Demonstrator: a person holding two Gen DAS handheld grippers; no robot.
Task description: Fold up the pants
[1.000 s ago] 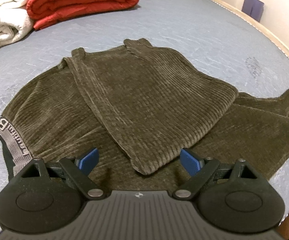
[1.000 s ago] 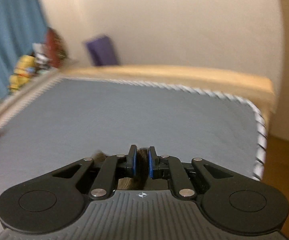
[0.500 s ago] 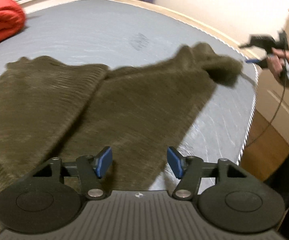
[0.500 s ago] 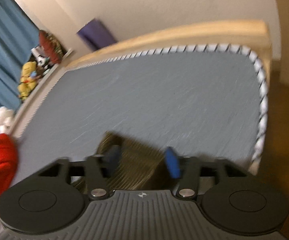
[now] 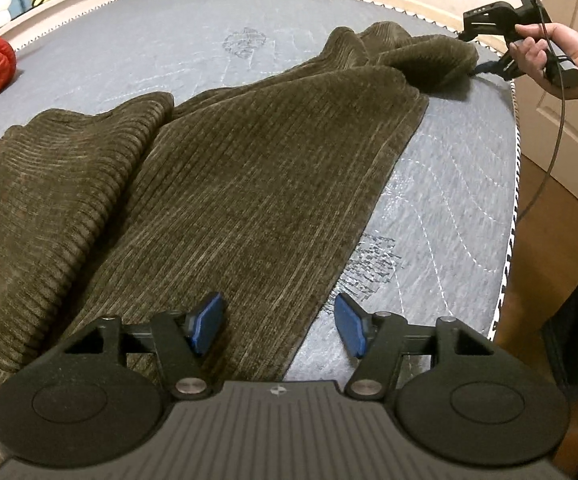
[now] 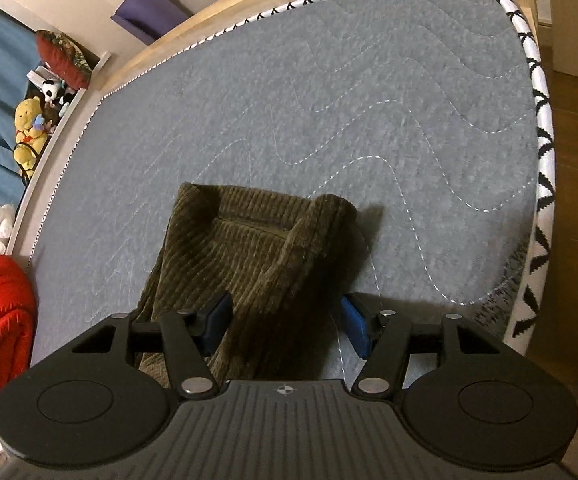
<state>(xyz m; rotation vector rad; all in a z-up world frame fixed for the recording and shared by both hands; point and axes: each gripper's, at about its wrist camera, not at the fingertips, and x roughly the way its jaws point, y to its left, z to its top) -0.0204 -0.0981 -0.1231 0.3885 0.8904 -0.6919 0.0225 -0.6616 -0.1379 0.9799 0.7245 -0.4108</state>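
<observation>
Straightening comes first: the pants (image 5: 249,184) lie spread on the bed (image 5: 449,184), cuff bunched near its far corner. Both the left tool (image 5: 279,326) and right tool (image 6: 285,326) hover open, holding nothing. I'd flatten that cuff before folding.

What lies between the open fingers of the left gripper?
In the left wrist view, the left gripper straddles the long side edge of the pants: corduroy fills the gap's left part, bare grey mattress the right. Neither pad touches fabric visibly.
</observation>
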